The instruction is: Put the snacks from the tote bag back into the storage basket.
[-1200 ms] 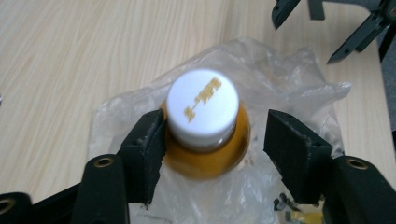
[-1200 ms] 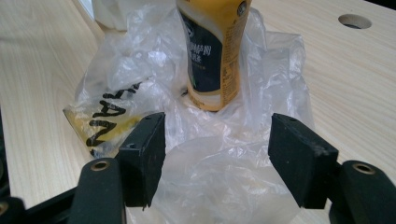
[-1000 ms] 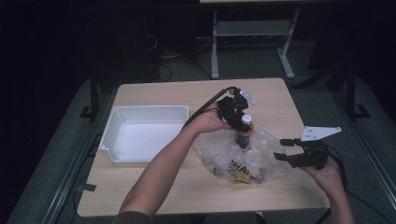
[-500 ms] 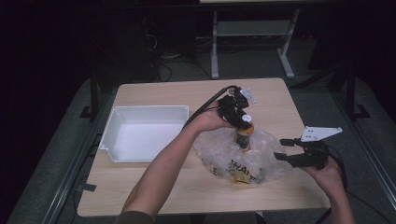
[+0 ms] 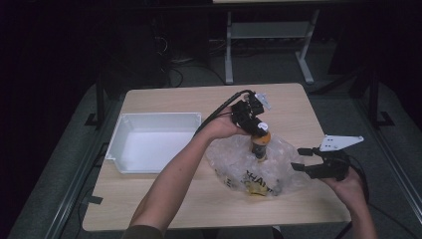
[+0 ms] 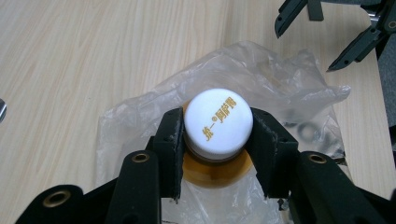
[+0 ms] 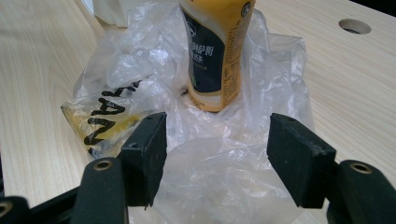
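Observation:
An orange drink bottle [image 5: 260, 145] with a white cap [image 6: 218, 122] stands upright in a crumpled clear plastic bag [image 5: 239, 167] on the wooden table. My left gripper [image 5: 259, 128] comes down from above, and its jaws have just been closing; the pads now press both sides of the cap. In the left gripper view the gripper [image 6: 217, 120] has the cap squarely between its jaws. My right gripper [image 5: 297, 159] hovers at the bag's right edge, open. In the right gripper view the gripper [image 7: 217, 140] has loose bag film [image 7: 224, 172] between its spread jaws, untouched, with the bottle [image 7: 215, 51] behind.
A white empty tray [image 5: 149, 119] sits on the left part of the table [image 5: 174, 199]. A round hole [image 7: 355, 26] is cut in the tabletop beyond the bag. A metal frame stands on the floor behind the table.
The left gripper's jaws have narrowed onto the bottle's cap. Both hands and the bag stay where they were.

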`<state>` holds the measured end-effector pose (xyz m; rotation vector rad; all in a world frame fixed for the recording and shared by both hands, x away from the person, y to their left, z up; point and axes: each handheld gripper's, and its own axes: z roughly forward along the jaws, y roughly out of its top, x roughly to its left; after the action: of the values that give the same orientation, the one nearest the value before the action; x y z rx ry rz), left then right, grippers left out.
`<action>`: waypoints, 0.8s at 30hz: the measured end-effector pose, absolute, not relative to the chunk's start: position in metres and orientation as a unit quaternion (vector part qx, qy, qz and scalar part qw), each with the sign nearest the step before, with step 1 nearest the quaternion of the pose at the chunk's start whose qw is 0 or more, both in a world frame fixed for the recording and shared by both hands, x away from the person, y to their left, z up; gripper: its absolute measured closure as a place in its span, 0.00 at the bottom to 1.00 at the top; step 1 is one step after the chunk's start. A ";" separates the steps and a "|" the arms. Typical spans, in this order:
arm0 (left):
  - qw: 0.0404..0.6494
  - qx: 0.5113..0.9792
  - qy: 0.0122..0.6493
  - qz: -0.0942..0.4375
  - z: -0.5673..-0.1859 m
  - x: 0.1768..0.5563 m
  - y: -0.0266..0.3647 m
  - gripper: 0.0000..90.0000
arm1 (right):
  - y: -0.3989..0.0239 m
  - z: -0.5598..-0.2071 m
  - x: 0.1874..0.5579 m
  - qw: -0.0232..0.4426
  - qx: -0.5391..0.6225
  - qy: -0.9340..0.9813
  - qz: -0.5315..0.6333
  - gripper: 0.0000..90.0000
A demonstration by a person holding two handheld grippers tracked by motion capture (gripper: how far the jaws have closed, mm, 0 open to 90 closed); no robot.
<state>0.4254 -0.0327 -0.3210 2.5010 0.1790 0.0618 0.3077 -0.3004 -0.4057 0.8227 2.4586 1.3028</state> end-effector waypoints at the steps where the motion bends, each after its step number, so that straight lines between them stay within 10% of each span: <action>1: 0.312 0.947 0.071 0.021 -0.321 0.425 -0.033 0.65 | -0.300 -0.406 0.308 0.120 0.282 0.841 0.446 0.41; 24: 0.296 0.952 0.070 0.017 -0.319 0.427 -0.036 0.65 | -0.301 -0.406 0.308 0.120 0.282 0.839 0.449 0.42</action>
<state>0.4273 -0.0362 -0.3186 2.5333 0.1859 0.0439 0.3078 -0.3005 -0.4057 0.8237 2.4524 1.3132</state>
